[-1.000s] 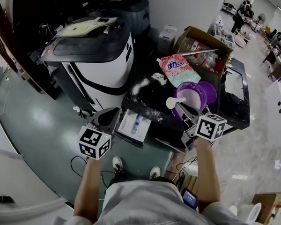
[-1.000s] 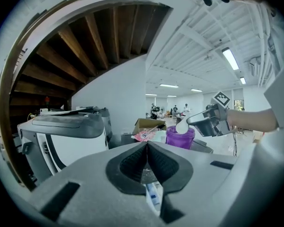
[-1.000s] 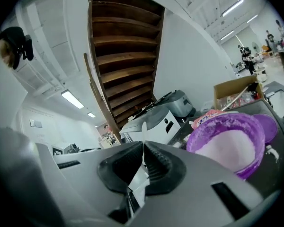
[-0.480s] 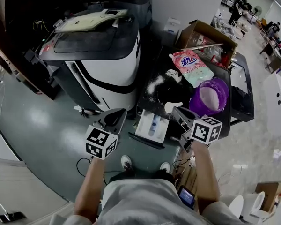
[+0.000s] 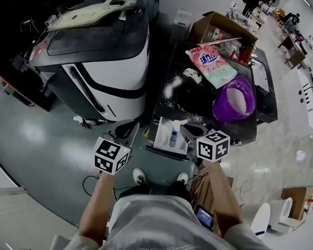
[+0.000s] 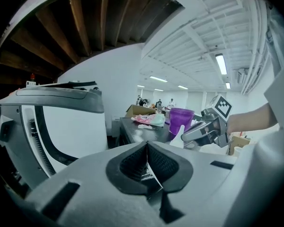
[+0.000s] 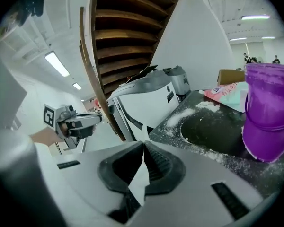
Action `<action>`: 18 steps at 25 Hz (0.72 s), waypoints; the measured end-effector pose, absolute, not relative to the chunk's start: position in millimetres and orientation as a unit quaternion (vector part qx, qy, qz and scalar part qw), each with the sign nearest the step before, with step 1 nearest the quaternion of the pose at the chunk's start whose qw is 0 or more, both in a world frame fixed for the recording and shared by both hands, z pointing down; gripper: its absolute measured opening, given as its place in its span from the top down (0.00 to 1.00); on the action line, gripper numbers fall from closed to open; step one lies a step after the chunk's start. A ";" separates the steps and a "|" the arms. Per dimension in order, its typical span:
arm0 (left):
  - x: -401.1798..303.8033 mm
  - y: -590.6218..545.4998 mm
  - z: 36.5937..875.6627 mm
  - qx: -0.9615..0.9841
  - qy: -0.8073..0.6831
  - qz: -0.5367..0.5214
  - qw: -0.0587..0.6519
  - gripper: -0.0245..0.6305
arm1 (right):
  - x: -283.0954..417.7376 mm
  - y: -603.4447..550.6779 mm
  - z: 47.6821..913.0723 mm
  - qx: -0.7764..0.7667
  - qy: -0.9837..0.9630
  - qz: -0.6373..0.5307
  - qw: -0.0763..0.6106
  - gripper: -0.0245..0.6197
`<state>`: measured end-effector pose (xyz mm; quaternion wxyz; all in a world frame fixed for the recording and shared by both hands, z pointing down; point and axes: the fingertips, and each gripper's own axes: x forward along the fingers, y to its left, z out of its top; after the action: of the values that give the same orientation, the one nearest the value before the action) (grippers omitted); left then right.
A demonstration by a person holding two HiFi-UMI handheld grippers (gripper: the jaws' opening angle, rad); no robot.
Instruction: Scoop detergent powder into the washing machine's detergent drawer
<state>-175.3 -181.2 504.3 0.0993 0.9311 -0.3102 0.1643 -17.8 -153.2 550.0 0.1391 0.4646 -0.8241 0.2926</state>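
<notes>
Washing machine (image 5: 109, 61) stands left of the black desk (image 5: 198, 105), lid down. On the desk, biggest first: cardboard box (image 5: 214, 27) at the far end, purple tub (image 5: 235, 100) of white powder at the right, pink detergent bag (image 5: 213, 65) lying flat behind the tub, and spilled powder (image 5: 172, 87) near the desk's left edge. Detergent drawer (image 5: 169, 134) sits at the near desk edge, open side up, so it can take powder from above.

Right gripper (image 5: 187, 132) is at the drawer's right side. Its fingers are clamped on the thin white handle of the scoop (image 6: 178, 136), and the handle shows as a white sliver between them in the right gripper view. The bowl tips down toward the drawer, which looks like a pour pose. Can't tell if the scoop is loaded.

Left gripper (image 5: 131, 129) hangs just left of the drawer, off the desk, fingers pressed together with nothing held. It looks parked out of the way.

Versus a second ago: the scoop was at the tub's near rim and is now over by the drawer, away from the tub. The left gripper has kept its spot, fingers unchanged. The head camera has swung, so the desk sits higher and further right in the head view
</notes>
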 end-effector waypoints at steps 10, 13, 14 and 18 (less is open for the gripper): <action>-184.0 -194.6 529.7 0.929 -0.306 0.167 0.119 0.95 | -41.3 -154.3 582.4 0.435 -0.834 0.257 0.220 0.95; -192.3 -199.4 535.2 0.926 -0.313 0.171 0.123 0.95 | -49.5 -155.8 597.3 0.427 -0.835 0.236 0.255 0.95; -194.7 -200.3 536.6 0.925 -0.316 0.172 0.125 0.95 | -51.2 -156.1 602.0 0.425 -0.834 0.227 0.268 0.95; -203.1 -202.8 539.4 0.922 -0.321 0.174 0.127 0.95 | -54.7 -155.9 617.2 0.418 -0.833 0.190 0.309 0.95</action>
<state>-203.1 -202.8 539.4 0.1274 0.9220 -0.3214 0.1742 -54.7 -155.9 617.2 0.3091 0.4175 -0.8331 0.1901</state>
